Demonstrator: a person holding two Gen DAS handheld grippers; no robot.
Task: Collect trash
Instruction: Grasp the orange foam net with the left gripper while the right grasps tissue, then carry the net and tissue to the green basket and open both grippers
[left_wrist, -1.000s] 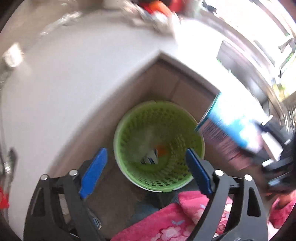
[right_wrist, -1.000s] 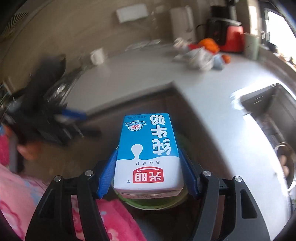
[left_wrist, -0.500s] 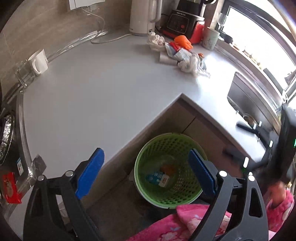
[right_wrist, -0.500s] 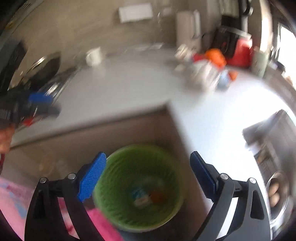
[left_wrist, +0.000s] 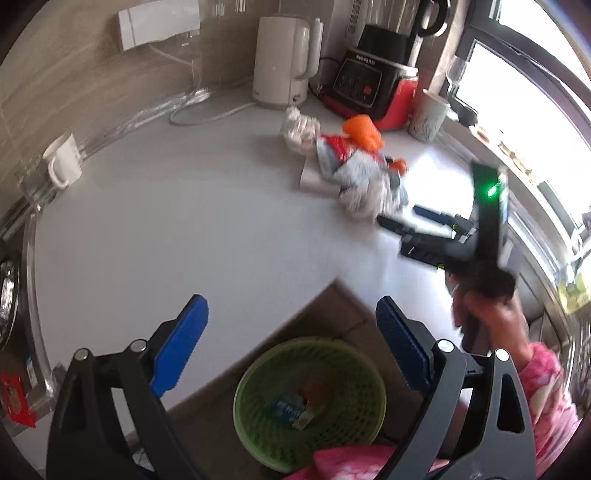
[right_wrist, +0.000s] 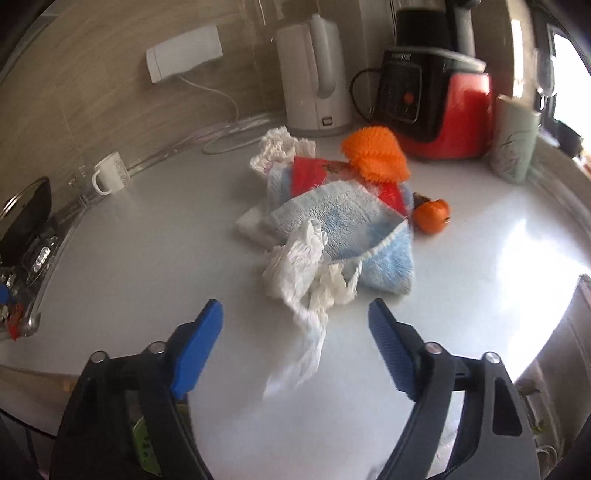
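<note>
A pile of trash lies on the white counter (right_wrist: 147, 266): a crumpled white tissue (right_wrist: 306, 273), a blue cloth (right_wrist: 351, 225), a red wrapper (right_wrist: 314, 173), an orange mesh ball (right_wrist: 373, 155) and a small orange fruit (right_wrist: 432, 216). My right gripper (right_wrist: 295, 339) hovers just before the tissue. Its jaws are closing, the tissue's tail lies between them, and the pads do not touch it. My left gripper (left_wrist: 291, 343) stands open and empty above the green basket (left_wrist: 258, 373) on the floor. A blue milk carton (left_wrist: 291, 410) lies in the basket. The left wrist view also catches the right gripper (left_wrist: 424, 221) near the pile (left_wrist: 354, 166).
A white kettle (right_wrist: 314, 74), a red and black blender (right_wrist: 432, 99) and a pale cup (right_wrist: 513, 140) stand behind the pile. A white mug (right_wrist: 110, 173) and a pan lid (right_wrist: 22, 218) are at the left. The counter's inner corner (left_wrist: 336, 280) overhangs the basket.
The right gripper let the milk carton go into the basket, then swung over the counter to the trash pile. The left gripper rose and drew back from the basket.
</note>
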